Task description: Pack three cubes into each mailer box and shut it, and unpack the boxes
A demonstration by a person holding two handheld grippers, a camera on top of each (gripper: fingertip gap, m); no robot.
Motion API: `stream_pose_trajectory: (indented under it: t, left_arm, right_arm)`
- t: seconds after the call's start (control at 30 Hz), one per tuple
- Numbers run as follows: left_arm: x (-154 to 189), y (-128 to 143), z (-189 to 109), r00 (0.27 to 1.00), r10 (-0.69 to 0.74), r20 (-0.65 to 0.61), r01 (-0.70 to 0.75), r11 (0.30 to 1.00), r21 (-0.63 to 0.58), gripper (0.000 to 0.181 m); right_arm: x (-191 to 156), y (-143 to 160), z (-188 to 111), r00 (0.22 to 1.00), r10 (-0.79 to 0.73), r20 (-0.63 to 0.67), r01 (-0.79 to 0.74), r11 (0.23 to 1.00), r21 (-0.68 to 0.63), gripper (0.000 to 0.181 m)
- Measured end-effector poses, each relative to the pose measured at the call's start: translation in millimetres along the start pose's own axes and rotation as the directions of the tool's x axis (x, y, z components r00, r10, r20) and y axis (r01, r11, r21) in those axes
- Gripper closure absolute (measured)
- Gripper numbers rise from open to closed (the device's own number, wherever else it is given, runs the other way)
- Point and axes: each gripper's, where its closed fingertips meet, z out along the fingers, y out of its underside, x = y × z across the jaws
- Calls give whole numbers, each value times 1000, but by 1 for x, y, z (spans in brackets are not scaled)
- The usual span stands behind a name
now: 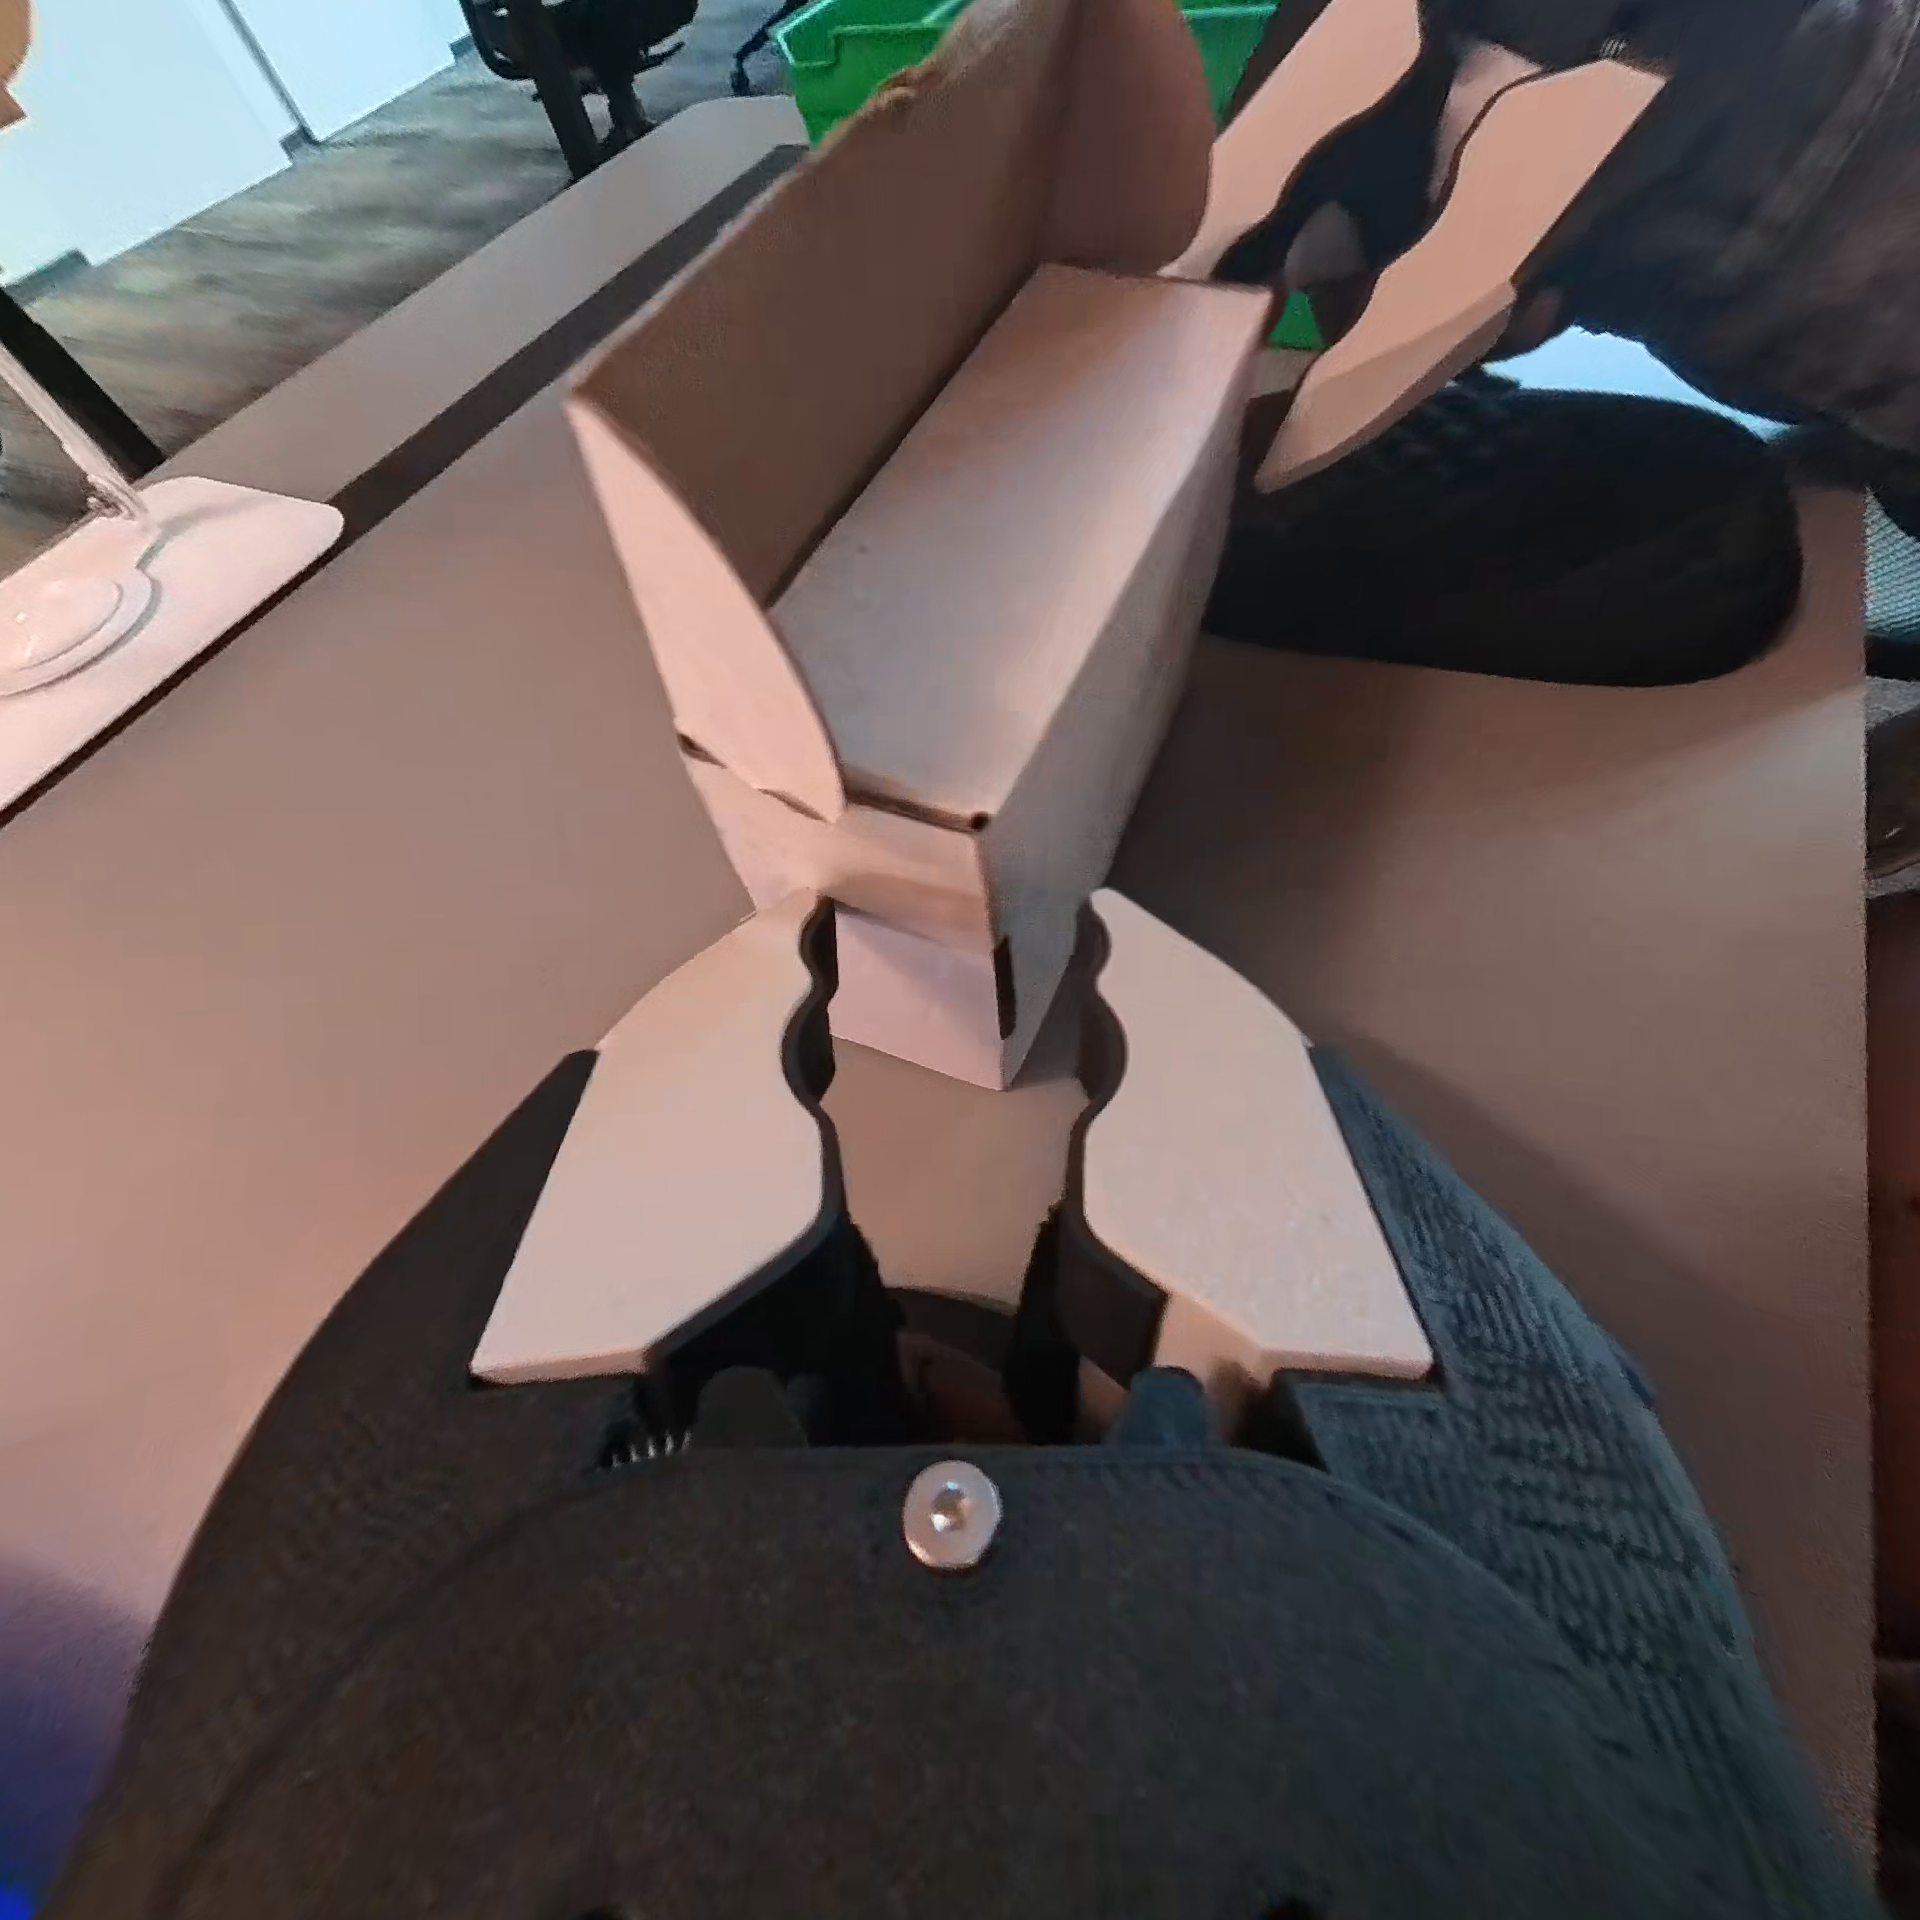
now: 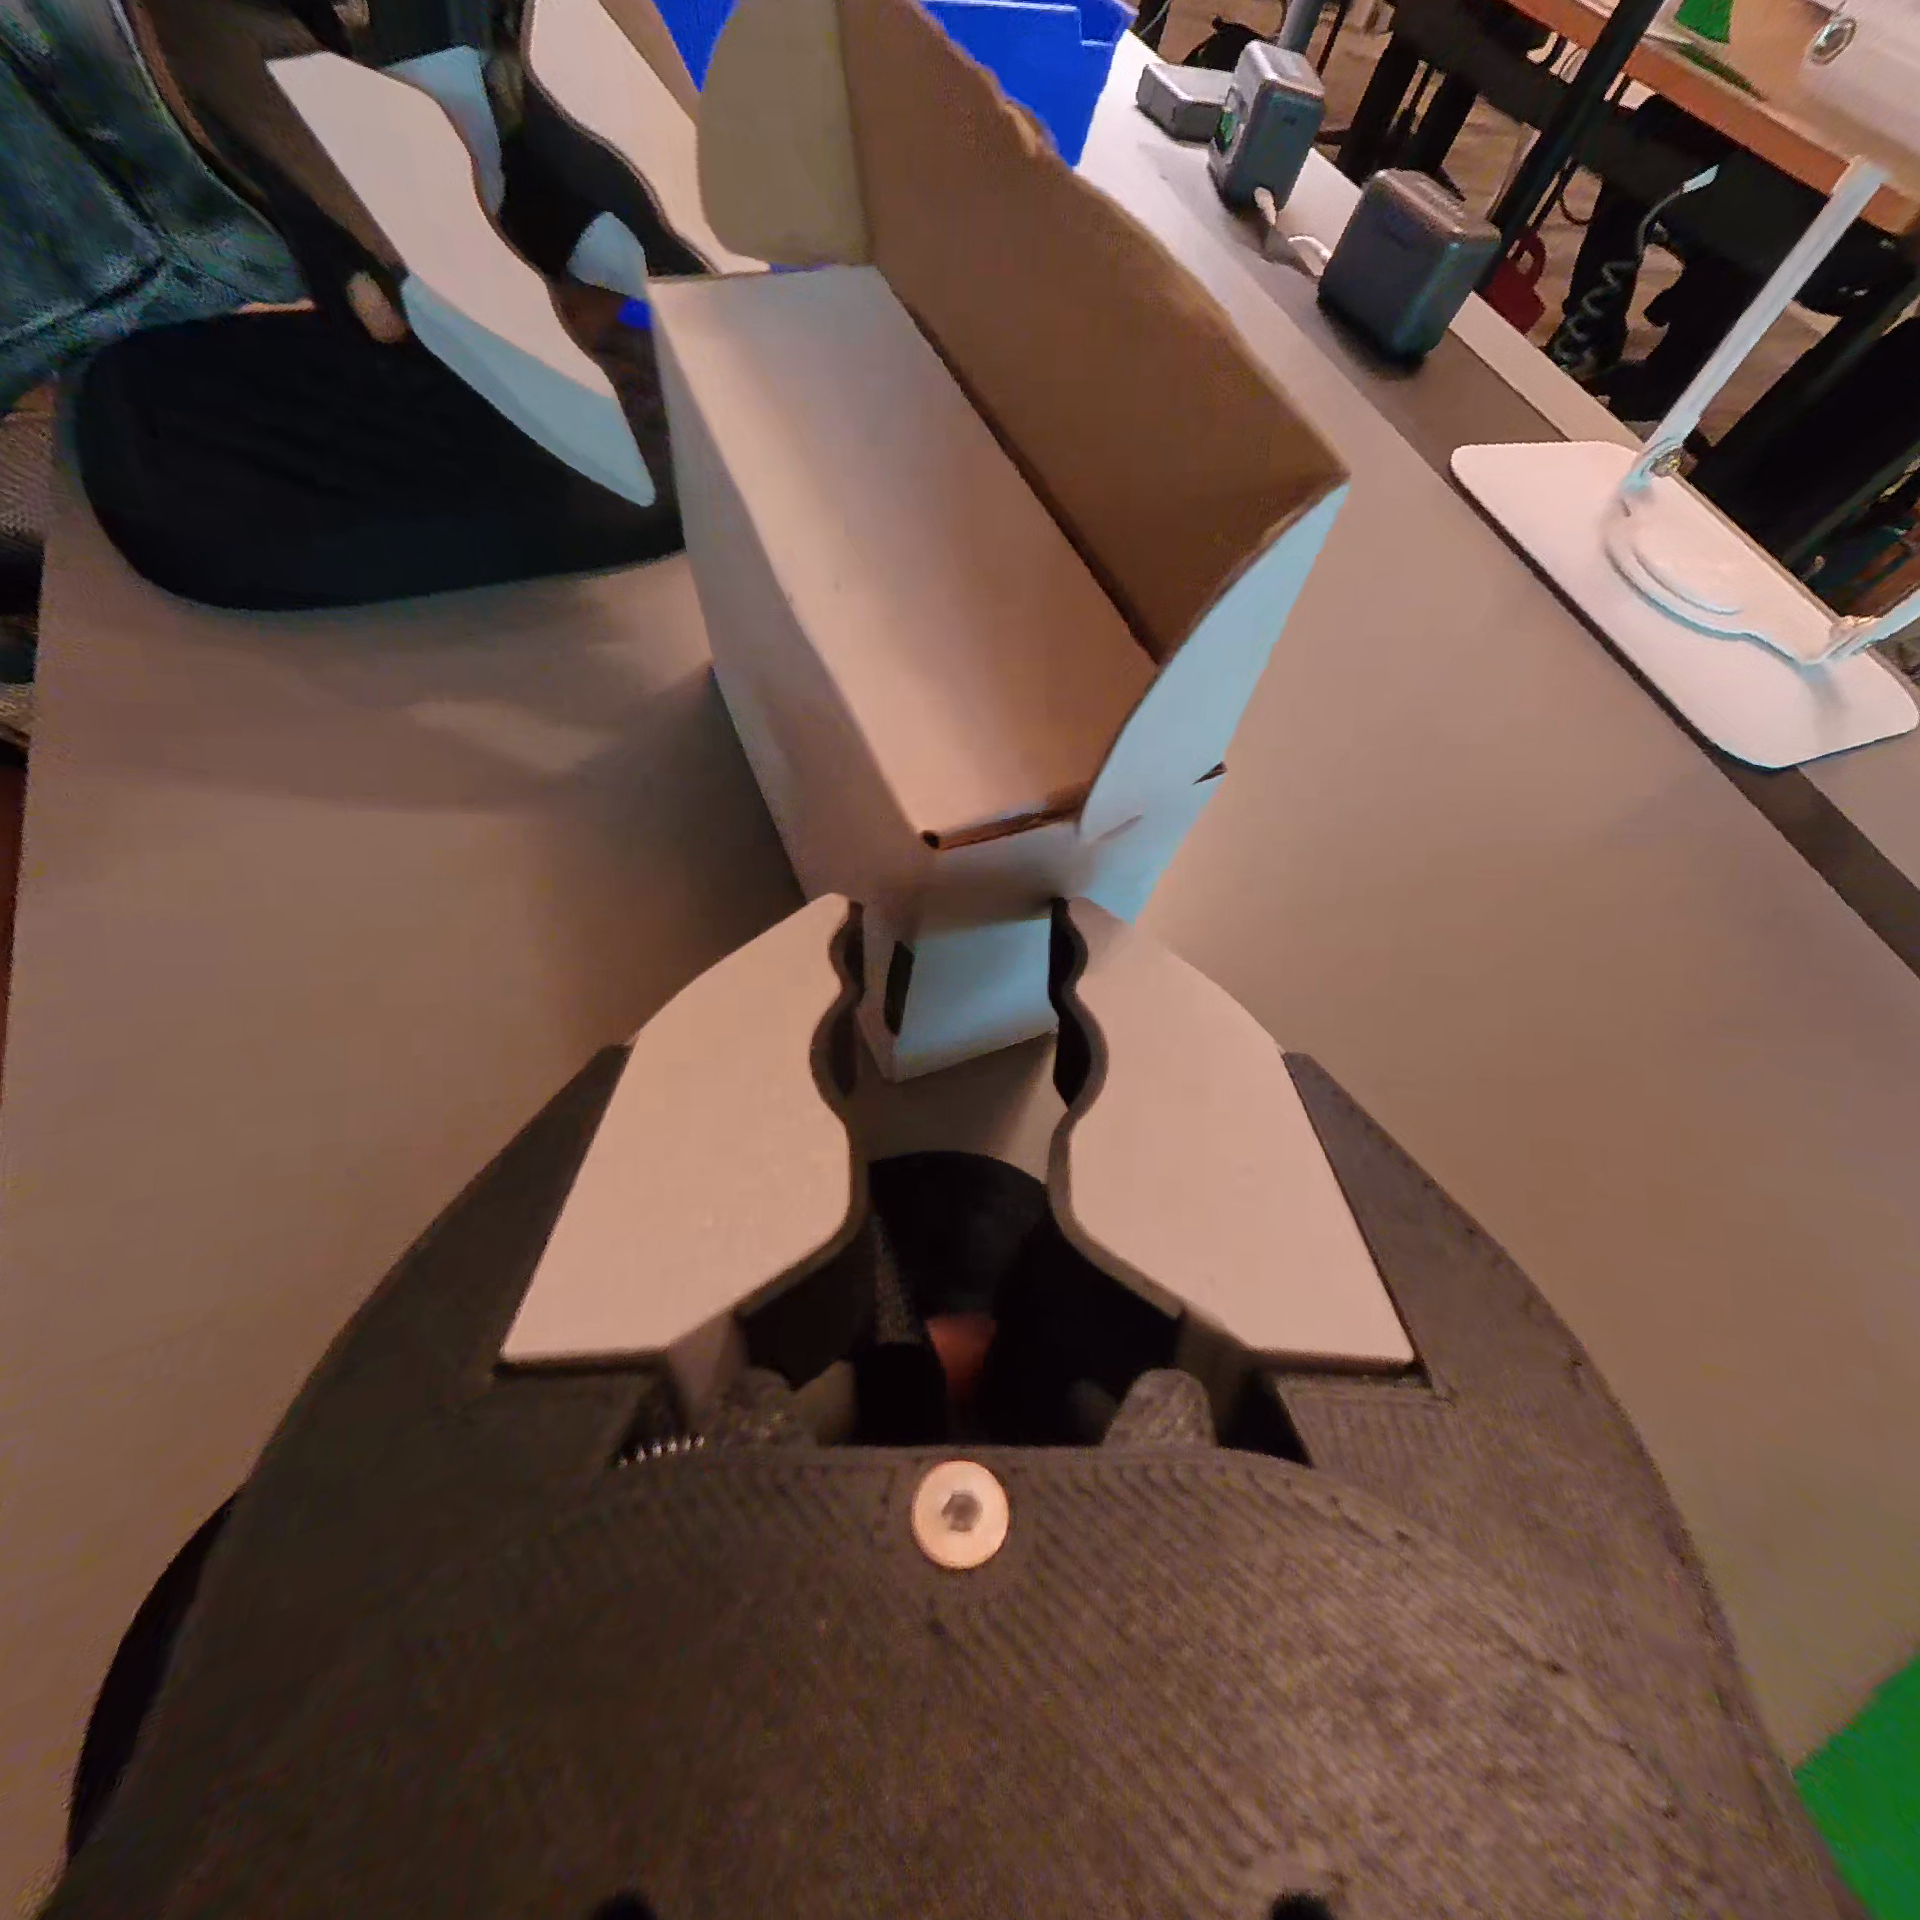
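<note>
The mailer box (image 1: 935, 582) lies lengthwise between the two, its long axis running straight ahead from each; the left hand-held gripper (image 1: 951, 997) is clamped on one end tab, the right hand-held gripper (image 2: 961, 987) on the opposite; pale cardboard, lid raised, above the worktop (image 2: 364, 831).

mailer box (image 1: 997, 582): white outside, brown cardboard inside | left tool (image 1: 951, 997): pale finger plates on a black ribbed body, silver screw | right tool (image 2: 956, 987): same pale plates, black body | surface (image 2: 1455, 1039): plain grey-tan | bins: green (image 1: 873, 52), blue (image 2: 1029, 52) | stand base (image 2: 1662, 603): white | power banks (image 2: 1408, 270): dark grey
</note>
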Motion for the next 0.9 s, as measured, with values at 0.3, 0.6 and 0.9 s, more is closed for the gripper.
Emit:
stream_pose_trajectory:
  t: [0.3,0.6,0.9]
  left_arm:
    - [-1,-33,-12,950,209,231,-247,957,152,126]
    - [0,-25,-5,929,280,241,-302,951,62,126]
    - [1,-20,-7,884,388,260,-400,916,-8,126]
  right_arm:
    - [5,-20,-6,946,-270,-180,291,951,101,130]
    - [7,-18,-7,932,-300,-202,320,945,73,139]
    - [3,-14,-9,885,-420,-200,426,905,-14,138]
